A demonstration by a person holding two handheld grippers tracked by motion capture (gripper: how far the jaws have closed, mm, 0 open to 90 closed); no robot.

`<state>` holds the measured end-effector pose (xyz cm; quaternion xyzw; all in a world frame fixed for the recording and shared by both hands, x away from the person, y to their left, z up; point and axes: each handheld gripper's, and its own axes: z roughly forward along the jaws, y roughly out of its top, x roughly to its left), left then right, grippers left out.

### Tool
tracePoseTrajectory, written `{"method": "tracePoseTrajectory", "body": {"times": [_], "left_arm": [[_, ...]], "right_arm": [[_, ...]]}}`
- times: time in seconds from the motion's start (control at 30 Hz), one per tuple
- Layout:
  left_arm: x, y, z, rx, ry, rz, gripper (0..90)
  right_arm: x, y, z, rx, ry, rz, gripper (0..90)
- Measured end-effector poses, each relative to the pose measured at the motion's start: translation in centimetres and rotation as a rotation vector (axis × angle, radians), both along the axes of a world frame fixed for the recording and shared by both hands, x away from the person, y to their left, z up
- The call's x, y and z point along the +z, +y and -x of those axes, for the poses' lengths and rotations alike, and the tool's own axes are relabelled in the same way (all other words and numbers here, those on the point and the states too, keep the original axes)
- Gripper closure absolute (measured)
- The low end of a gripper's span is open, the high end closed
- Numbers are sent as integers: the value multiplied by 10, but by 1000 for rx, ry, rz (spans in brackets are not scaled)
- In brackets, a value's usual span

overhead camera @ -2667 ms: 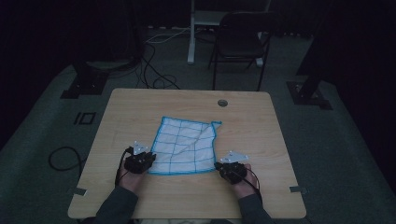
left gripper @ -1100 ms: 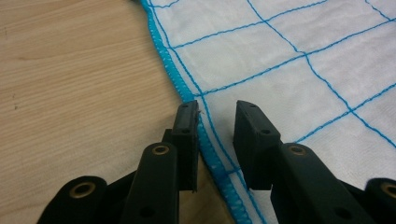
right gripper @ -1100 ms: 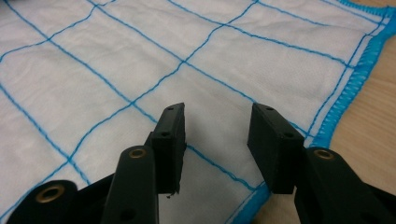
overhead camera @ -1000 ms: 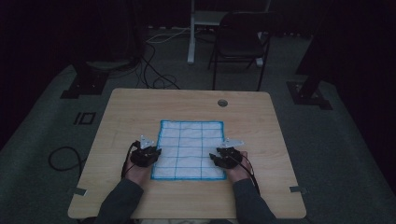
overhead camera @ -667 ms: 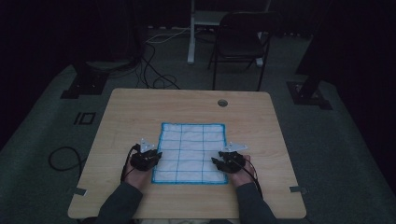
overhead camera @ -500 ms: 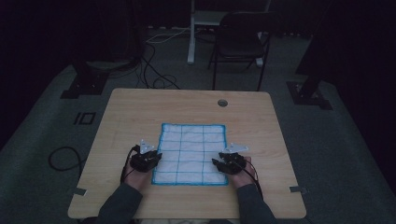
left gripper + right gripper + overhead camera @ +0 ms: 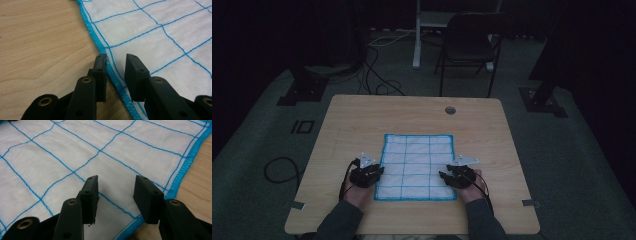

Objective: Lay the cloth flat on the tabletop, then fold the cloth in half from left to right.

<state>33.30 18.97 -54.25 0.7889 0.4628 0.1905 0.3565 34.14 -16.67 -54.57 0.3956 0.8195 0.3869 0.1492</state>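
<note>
One cloth flat on table; two tools, left and right, both apart (nothing gripped).

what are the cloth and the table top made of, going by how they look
The cloth looks like thin woven cotton or gauze, matt white: a fine weave shows up close, with stitched blue grid lines and a blue overlocked edge. The table top looks like light wood or a wood-look laminate, smooth with a low sheen: grain lines run across it, but the surface is too even to tell which.
</note>
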Motion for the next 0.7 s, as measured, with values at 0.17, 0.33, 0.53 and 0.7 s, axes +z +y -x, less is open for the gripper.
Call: {"method": "tracePoseTrajectory", "body": {"times": [0.17,0.33,0.53,0.7], "left_arm": [[0,0,1,2,1,4,717],[1,0,1,23,-1,-8,667],[1,1,-4,50,1,5,584],[0,-1,-10,69,1,4,532]], "right_arm": [[0,0,0,-1,2,-3,542],[0,0,0,1,5,-5,534],[0,0,0,3,8,-6,526],[0,1,0,2,6,-5,517]]}}
